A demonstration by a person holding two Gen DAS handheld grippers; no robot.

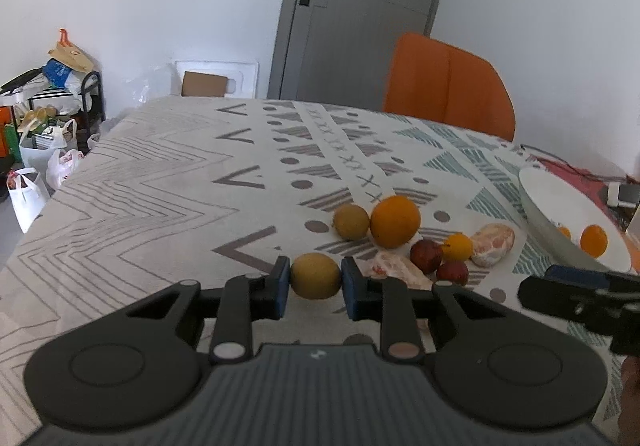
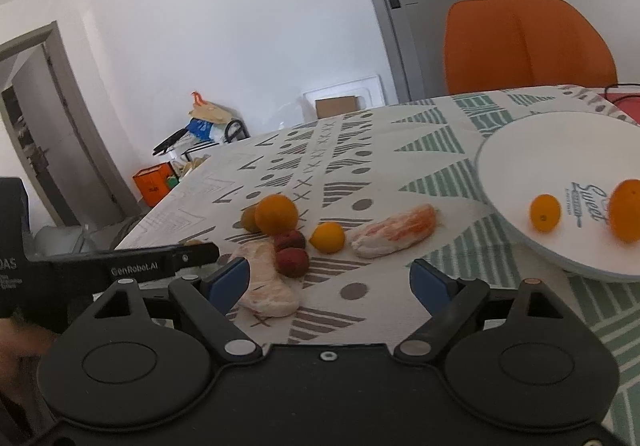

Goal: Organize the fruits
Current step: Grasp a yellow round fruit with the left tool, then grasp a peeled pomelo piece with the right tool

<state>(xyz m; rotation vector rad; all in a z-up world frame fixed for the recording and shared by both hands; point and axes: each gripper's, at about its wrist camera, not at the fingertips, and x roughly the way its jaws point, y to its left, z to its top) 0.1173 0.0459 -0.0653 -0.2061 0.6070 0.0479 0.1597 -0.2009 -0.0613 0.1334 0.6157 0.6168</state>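
My left gripper (image 1: pixel 315 284) is shut on a yellow-brown round fruit (image 1: pixel 315 275) just above the patterned tablecloth. Beyond it lie a second yellow-brown fruit (image 1: pixel 351 221), a large orange (image 1: pixel 395 221), two dark red fruits (image 1: pixel 426 255), a small yellow-orange fruit (image 1: pixel 458 246) and two peeled citrus pieces (image 1: pixel 493 244). My right gripper (image 2: pixel 330 282) is open and empty, above the cloth near a peeled piece (image 2: pixel 267 282). The white plate (image 2: pixel 520 150) at right holds two orange fruits (image 2: pixel 545 213).
An orange chair (image 1: pixel 448 84) stands behind the table by a grey door (image 1: pixel 360 6). Bags and a cluttered rack (image 1: pixel 52 102) sit on the floor at far left. The left gripper body (image 2: pixel 120 266) shows in the right wrist view.
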